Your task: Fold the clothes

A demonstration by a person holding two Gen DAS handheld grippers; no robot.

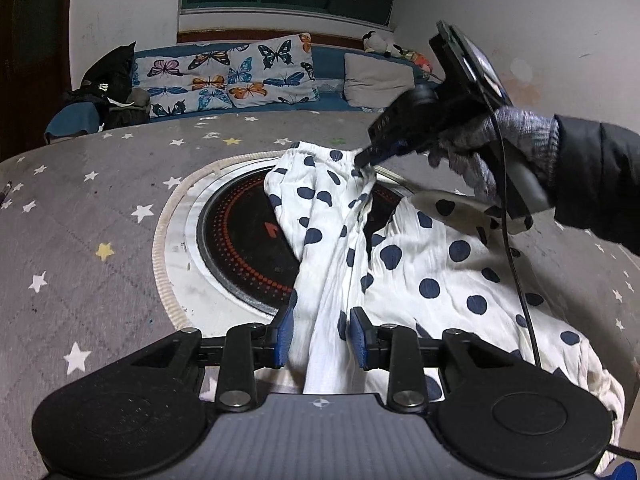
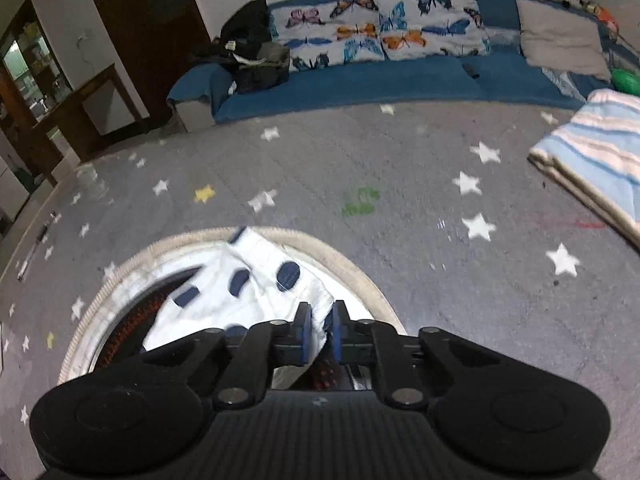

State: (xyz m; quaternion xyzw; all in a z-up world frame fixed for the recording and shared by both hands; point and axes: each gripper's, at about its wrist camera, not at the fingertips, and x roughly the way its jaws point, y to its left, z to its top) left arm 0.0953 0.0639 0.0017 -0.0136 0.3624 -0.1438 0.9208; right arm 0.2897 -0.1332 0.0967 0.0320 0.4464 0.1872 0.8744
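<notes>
A white garment with navy polka dots [image 1: 404, 264] lies on a grey star-patterned table cover, partly over a round black heater plate [image 1: 244, 236]. My left gripper [image 1: 320, 336] has its blue pads either side of a bunched fold of the garment, with cloth filling the gap. My right gripper [image 1: 366, 162] pinches the gathered waistband at the far end and lifts it slightly. In the right wrist view the right gripper [image 2: 320, 326] is shut on the white cloth edge [image 2: 256, 280].
A folded blue-striped towel [image 2: 596, 160] lies at the table's right. A blue sofa [image 2: 400, 80] with butterfly cushions [image 1: 240, 76] and dark clothes [image 1: 108, 92] stands behind. A pen [image 2: 30, 256] lies at the left edge. The right gripper's cable [image 1: 516, 264] crosses the garment.
</notes>
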